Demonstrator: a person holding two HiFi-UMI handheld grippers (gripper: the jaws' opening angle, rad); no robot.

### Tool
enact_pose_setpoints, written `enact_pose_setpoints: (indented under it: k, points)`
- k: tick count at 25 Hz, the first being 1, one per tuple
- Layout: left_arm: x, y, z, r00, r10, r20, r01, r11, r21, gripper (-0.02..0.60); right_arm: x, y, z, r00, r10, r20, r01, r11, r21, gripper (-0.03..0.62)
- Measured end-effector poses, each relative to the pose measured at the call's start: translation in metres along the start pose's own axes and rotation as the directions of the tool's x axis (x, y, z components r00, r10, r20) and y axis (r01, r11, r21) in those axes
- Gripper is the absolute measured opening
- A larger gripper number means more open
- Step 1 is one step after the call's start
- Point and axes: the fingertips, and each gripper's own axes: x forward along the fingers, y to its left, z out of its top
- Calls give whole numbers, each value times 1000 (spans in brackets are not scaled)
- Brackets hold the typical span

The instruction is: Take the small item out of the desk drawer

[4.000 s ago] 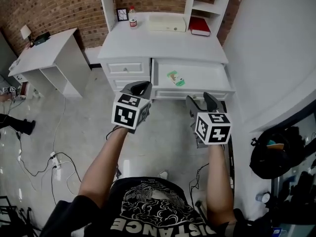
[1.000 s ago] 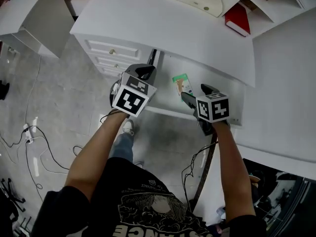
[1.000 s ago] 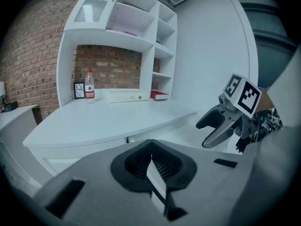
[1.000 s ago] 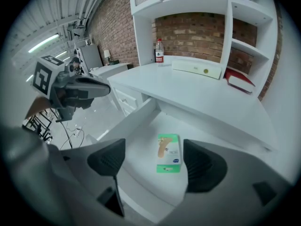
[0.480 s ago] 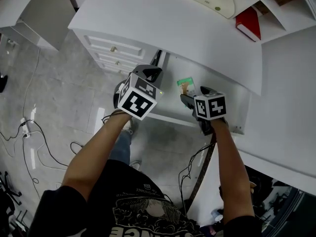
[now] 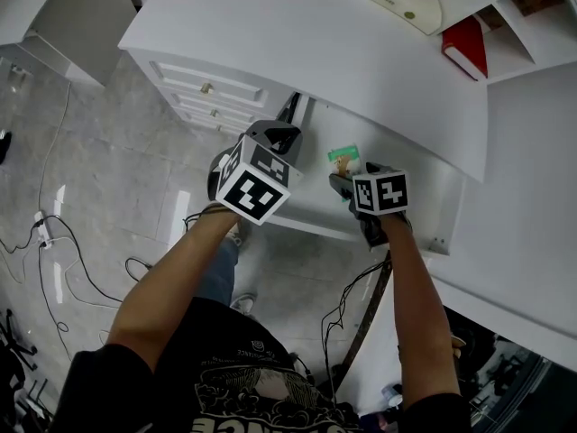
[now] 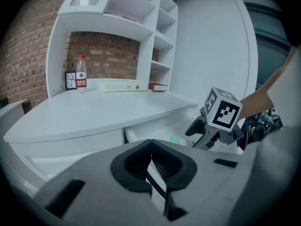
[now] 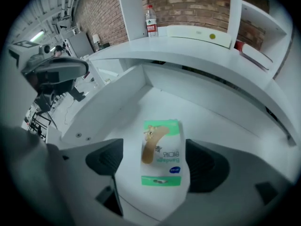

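Packet (image 8: 162,152) laid in the open drawer (image 8: 207,117), between the jaws of the right gripper (image 6: 353,175), left gripper (image 6: 273,138) to the left, bottle (image 8: 150,21) on desk (image 6: 297,34) behind

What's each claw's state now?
Left claw: closed, empty.
Right claw: open, jaws just been opening; bandage pack in the drawer sits between them, not gripped.

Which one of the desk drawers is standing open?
The wide drawer holding the green-and-white packet; the small knobbed drawers left of it are shut.
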Motion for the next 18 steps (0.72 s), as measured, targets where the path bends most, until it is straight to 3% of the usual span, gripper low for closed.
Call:
enact_pose_setpoints:
  k: [11, 18]
  points:
    - [13, 10, -5, 1000, -18, -17, 18, 1000, 24, 9, 28, -14, -6, 998, -29, -52, 29, 1000, 1, 442]
    - [17, 13, -8, 999, -31, -20, 32, 999, 35, 9, 38, -18, -8, 995, -51, -84, 53, 998, 18, 428]
